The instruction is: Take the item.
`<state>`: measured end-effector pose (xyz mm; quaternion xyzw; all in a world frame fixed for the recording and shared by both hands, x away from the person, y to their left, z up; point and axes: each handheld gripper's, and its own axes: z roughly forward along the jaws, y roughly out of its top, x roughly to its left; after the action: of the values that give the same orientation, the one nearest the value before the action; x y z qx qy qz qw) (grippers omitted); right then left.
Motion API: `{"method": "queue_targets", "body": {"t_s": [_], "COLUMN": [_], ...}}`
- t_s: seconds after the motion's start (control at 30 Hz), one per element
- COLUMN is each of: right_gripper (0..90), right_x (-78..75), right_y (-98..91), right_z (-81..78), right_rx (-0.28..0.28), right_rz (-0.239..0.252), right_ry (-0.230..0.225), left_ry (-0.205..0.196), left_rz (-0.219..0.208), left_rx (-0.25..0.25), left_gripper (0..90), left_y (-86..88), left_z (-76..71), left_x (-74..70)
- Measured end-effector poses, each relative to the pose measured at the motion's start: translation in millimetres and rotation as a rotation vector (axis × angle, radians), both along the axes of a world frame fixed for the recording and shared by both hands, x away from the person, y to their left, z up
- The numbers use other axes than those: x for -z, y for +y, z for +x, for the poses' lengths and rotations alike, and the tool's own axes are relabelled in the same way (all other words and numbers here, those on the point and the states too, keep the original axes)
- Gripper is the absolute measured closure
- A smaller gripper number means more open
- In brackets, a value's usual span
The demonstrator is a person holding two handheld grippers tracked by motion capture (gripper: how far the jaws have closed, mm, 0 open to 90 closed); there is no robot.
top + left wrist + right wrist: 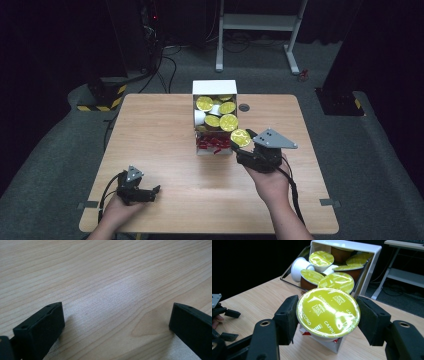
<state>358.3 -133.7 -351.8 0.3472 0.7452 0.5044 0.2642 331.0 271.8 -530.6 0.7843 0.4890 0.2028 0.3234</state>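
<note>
Right gripper clamped on a yellow-lidded capsule marked CAPPUCCINO, held just at the near right corner of the white box. More capsules heaped inside that box, mid-table. Left gripper well off toward the box's near left, jaws spread wide over bare wood.
</note>
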Motion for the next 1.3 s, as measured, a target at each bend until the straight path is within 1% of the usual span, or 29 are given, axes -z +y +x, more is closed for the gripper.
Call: {"method": "queue_targets", "body": {"t_s": [0.03, 0.2, 0.4, 0.47, 0.57, 0.6, 0.63, 0.67, 0.77, 0.8, 0.83, 0.87, 0.93, 0.97, 1.0, 1.03, 1.07, 1.1, 1.13, 1.17, 1.2, 1.23, 1.3], "right_gripper": [38.0, 38.0, 38.0, 38.0, 38.0, 38.0, 38.0, 38.0, 38.0, 38.0, 38.0, 38.0, 38.0, 38.0, 38.0, 38.0, 38.0, 38.0, 38.0, 38.0, 38.0, 38.0, 38.0], "right_x": [4.1, 10.9, 23.1, 25.3, 34.6, 34.6, 39.6, 39.6, 48.0, 51.0, 57.4, 57.4, 64.1, 70.9, 70.9, 74.2, 77.5, 84.2, 84.2, 87.5, 93.6, 96.7, 102.1], "right_y": [-0.4, -3.0, -8.9, -10.1, -15.5, -15.5, -18.0, -18.0, -22.2, -23.7, -27.2, -27.2, -31.1, -35.4, -35.4, -37.7, -40.7, -45.8, -45.8, -47.9, -52.4, -54.7, -58.2], "right_z": [-0.8, -3.0, -4.9, -4.7, -3.3, -3.3, -1.6, -1.6, 0.8, 2.4, 5.5, 5.5, 9.2, 13.9, 13.9, 16.4, 19.2, 24.9, 24.9, 27.9, 33.2, 36.1, 41.6], "right_rx": [0.002, 0.007, 0.024, 0.029, 0.045, 0.045, 0.056, 0.056, 0.075, 0.082, 0.099, 0.099, 0.117, 0.136, 0.136, 0.150, 0.158, 0.178, 0.178, 0.188, 0.209, 0.215, 0.232], "right_rz": [-0.003, -0.008, -0.032, -0.035, -0.045, -0.045, -0.050, -0.050, -0.050, -0.058, -0.063, -0.063, -0.061, -0.075, -0.075, -0.080, -0.080, -0.079, -0.079, -0.085, -0.088, -0.085, -0.097], "right_ry": [0.009, 0.013, 0.017, 0.021, 0.025, 0.025, 0.035, 0.035, 0.050, 0.054, 0.065, 0.065, 0.080, 0.087, 0.087, 0.095, 0.102, 0.120, 0.120, 0.127, 0.143, 0.150, 0.159], "left_ry": [0.001, 0.001, 0.001, 0.001, 0.001, 0.001, 0.001, 0.001, 0.001, 0.001, 0.001, 0.001, 0.000, 0.001, 0.001, 0.001, 0.000, 0.000, 0.000, 0.000, 0.002, 0.003, 0.003], "left_rz": [-0.002, -0.002, -0.002, -0.002, -0.002, -0.002, -0.002, -0.002, -0.002, -0.002, -0.002, -0.002, -0.002, -0.002, -0.002, -0.003, -0.002, -0.002, -0.002, -0.002, -0.003, -0.003, -0.003], "left_rx": [-0.001, -0.001, -0.001, -0.001, -0.001, -0.001, -0.001, -0.001, -0.001, 0.000, 0.000, 0.000, -0.001, 0.000, 0.000, 0.000, 0.001, 0.001, 0.001, 0.001, 0.000, 0.001, 0.002], "left_gripper": [0.4, 0.4, 0.4, 0.4, 0.4, 0.4, 0.4, 0.4, 0.4, 0.4, 0.4, 0.4, 0.5, 0.5, 0.5, 0.5, 0.5, 0.5, 0.5, 0.5, 0.5, 0.5, 0.5], "left_y": [-0.1, -0.1, -0.1, -0.1, -0.1, -0.1, -0.1, -0.1, -0.1, 0.0, 0.0, 0.0, 0.0, 0.0, 0.0, 0.0, 0.1, 0.1, 0.1, 0.2, 0.2, 0.2, 0.3], "left_z": [-0.2, -0.2, -0.3, -0.2, -0.4, -0.4, -0.3, -0.3, -0.4, -0.4, -0.4, -0.4, -0.5, -0.4, -0.4, -0.4, -0.5, -0.6, -0.6, -0.6, -0.8, -1.0, -1.1], "left_x": [0.0, 0.0, 0.0, 0.0, 0.0, 0.0, 0.0, 0.0, 0.0, 0.0, 0.0, 0.0, 0.1, 0.0, 0.0, 0.0, 0.0, 0.0, 0.0, 0.0, 0.0, 0.0, 0.0]}}
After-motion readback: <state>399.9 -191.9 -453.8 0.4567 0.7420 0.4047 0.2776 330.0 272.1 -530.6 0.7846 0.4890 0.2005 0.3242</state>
